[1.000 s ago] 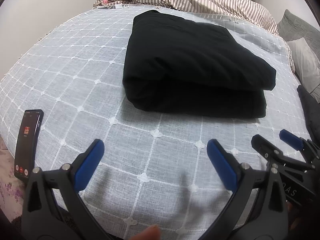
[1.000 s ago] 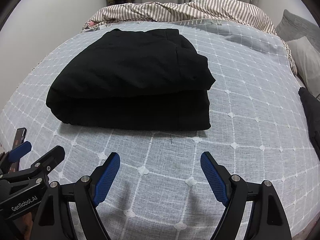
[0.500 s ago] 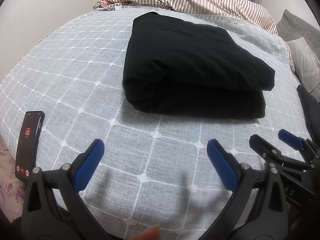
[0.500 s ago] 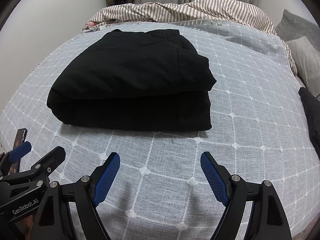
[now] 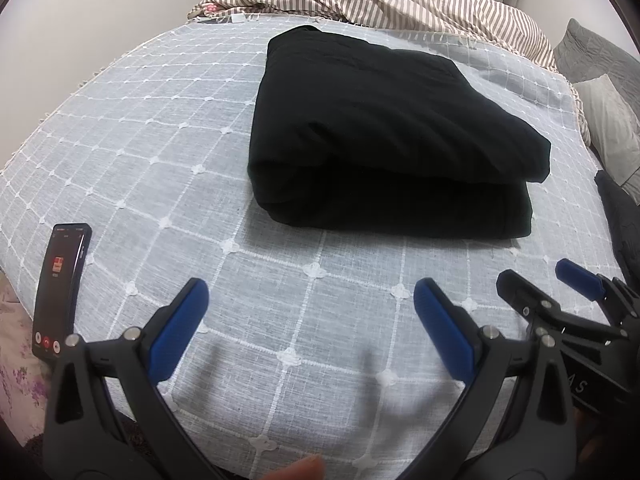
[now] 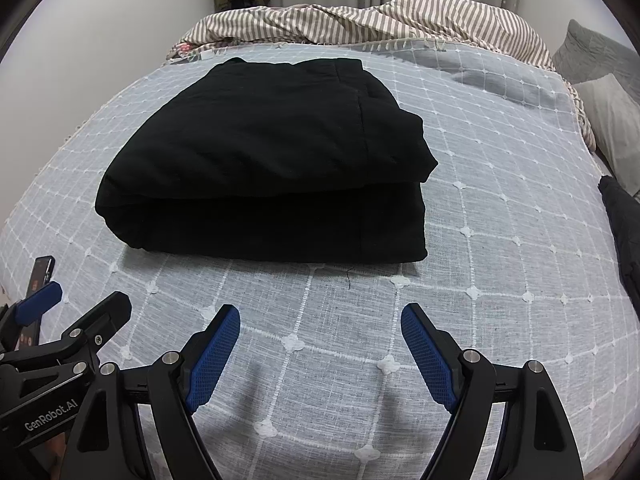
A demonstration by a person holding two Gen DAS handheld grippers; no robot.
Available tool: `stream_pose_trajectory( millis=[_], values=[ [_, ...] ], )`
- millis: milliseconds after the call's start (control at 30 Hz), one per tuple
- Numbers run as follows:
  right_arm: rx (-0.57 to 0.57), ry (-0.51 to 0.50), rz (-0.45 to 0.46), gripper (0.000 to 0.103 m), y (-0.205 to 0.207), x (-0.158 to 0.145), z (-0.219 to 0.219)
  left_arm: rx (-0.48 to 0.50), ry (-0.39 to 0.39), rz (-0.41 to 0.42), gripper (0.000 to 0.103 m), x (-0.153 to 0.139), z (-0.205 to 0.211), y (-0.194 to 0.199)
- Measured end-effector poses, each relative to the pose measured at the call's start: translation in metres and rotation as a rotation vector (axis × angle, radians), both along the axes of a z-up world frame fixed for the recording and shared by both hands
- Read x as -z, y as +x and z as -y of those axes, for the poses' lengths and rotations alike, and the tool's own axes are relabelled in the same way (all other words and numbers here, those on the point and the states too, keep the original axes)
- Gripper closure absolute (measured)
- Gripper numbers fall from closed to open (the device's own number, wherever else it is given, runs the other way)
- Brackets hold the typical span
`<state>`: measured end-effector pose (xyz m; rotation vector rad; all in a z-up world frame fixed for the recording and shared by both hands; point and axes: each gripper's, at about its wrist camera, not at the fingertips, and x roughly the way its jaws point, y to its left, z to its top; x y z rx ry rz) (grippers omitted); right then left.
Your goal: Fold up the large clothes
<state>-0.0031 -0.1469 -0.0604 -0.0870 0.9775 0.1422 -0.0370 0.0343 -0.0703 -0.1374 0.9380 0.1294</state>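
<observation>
Two hand-held grippers are hovering side by side above the near edge of the bed, both tilting down toward it. Left hand-held gripper [image 5: 310,320]: blue pads spread wide, nothing between them, touching nothing. Right hand-held gripper [image 6: 320,344]: likewise released, jaws wide, empty, clear of the cloth.

Task item: thick black folded garment [image 6: 268,168], lying as a squarish stack of at least two layers on the pale blue bedspread with white grid stitching [image 6: 500,240]. Rounded fold is facing the grippers; the open layered corner is sitting at the bundle's right. Bundle is lying well beyond both grippers, toward the striped brown-and-white duvet [image 6: 380,16] bunched behind it.

Step in hand, by judgement: folding of this piece is looking complete or close to it; grippers are pausing off the cloth. Next move is probably calling either for one more halving, pinching the two right-hand corners together, or for fetching the dark fabric heap [image 6: 624,232] lying right of the bundle at the bed's edge.

Black smartphone with lit screen [image 5: 60,292] is resting left of the bundle, near the bed's edge.
</observation>
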Motion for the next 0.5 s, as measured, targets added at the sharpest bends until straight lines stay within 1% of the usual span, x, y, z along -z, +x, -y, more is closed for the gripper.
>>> stream_pose_trajectory(
  millis=[500],
  values=[
    [0.000, -0.002, -0.004, 0.019, 0.0001, 0.0023, 0.0015, 0.002, 0.003, -0.008, 0.001, 0.0043, 0.0002, 0.0020]
  ],
)
